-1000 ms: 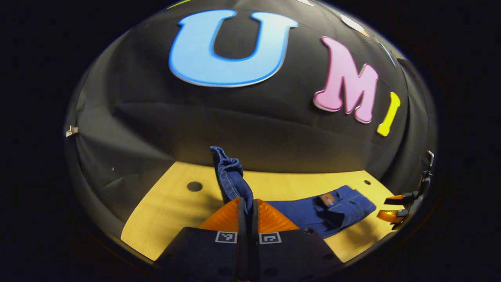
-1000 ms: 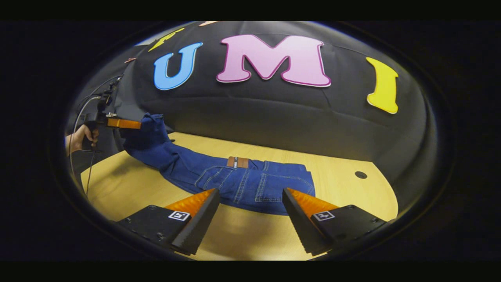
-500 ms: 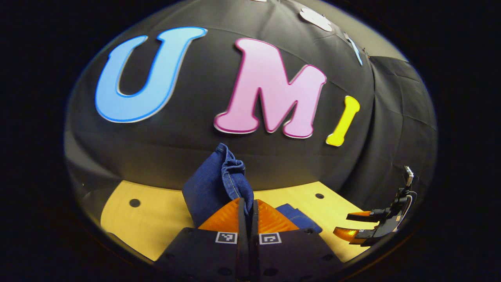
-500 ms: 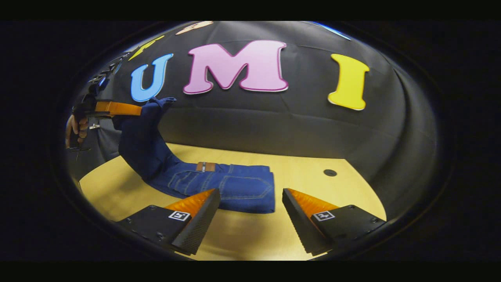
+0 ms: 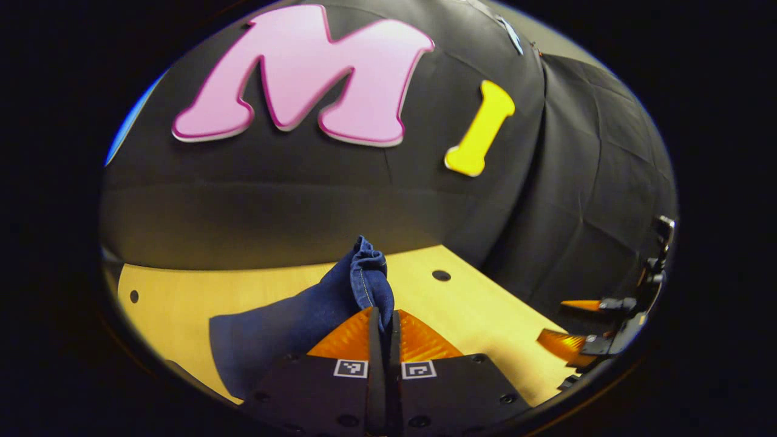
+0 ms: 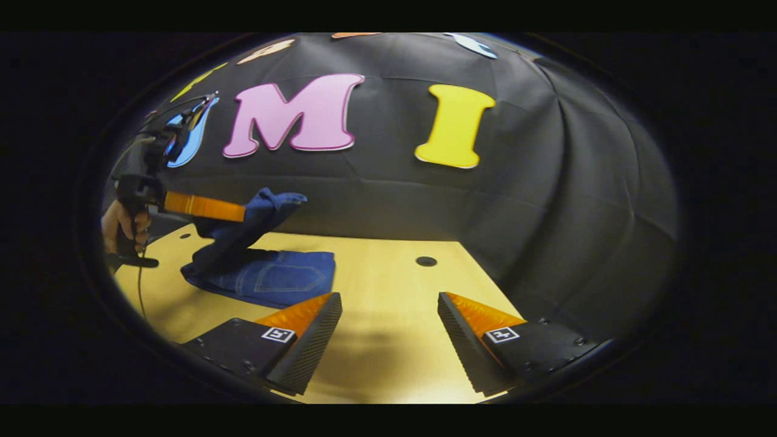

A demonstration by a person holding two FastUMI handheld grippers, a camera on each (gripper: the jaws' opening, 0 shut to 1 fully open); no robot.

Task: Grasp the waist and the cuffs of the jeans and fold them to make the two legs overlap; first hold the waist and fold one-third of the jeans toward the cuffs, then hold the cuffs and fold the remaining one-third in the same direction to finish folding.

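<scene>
Left gripper (image 5: 383, 315) clamped the blue denim jeans (image 6: 267, 276) cuffs above the light wooden table (image 6: 388, 285); right gripper (image 6: 388, 331) stood apart.

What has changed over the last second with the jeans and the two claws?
The left claw, shut on the cuffs, carried them up and over the folded jeans, so the trailing leg now drapes on the stack. The right claw stayed open and empty above the table.

The blue jeans (image 6: 267, 276) lie folded on the table (image 6: 388, 291), a back pocket facing up. Their cuff end (image 5: 367, 273) is bunched and lifted, draping down onto the folded part.
</scene>
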